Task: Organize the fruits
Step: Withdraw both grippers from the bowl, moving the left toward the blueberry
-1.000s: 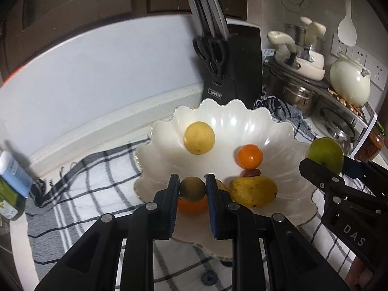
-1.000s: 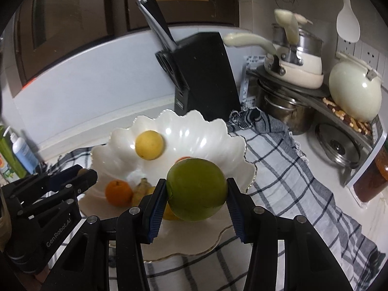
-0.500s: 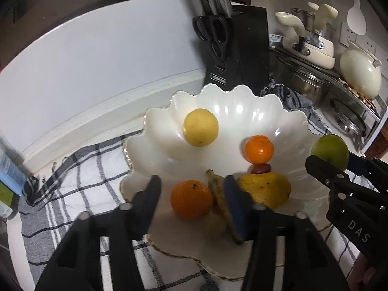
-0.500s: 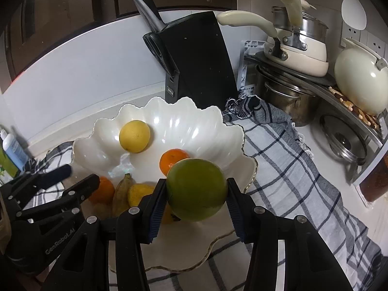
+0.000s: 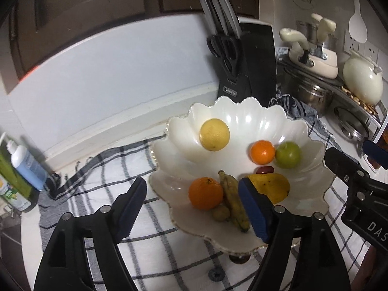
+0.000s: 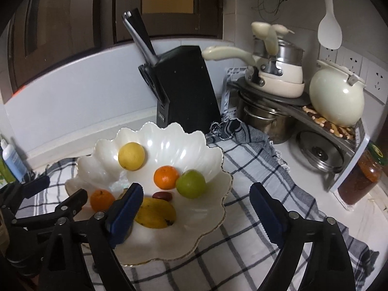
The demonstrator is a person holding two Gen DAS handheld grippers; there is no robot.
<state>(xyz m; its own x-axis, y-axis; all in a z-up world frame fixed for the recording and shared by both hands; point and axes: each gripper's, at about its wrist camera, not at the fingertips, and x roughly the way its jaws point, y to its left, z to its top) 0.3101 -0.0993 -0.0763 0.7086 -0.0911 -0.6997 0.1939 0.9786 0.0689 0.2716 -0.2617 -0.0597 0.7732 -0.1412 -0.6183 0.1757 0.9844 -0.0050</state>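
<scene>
Both grippers, left (image 5: pixel 191 202) and right (image 6: pixel 196 209), gaped wide and empty; the green fruit (image 5: pixel 288 154) (firm, smooth, probably slippery) sat at the bowl's (image 5: pixel 312 201) three o'clock, best pinched across its middle.

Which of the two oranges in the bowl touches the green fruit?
The smaller orange deeper in the white bowl, beside the green fruit. The larger orange sits at the near rim against the banana.
</scene>
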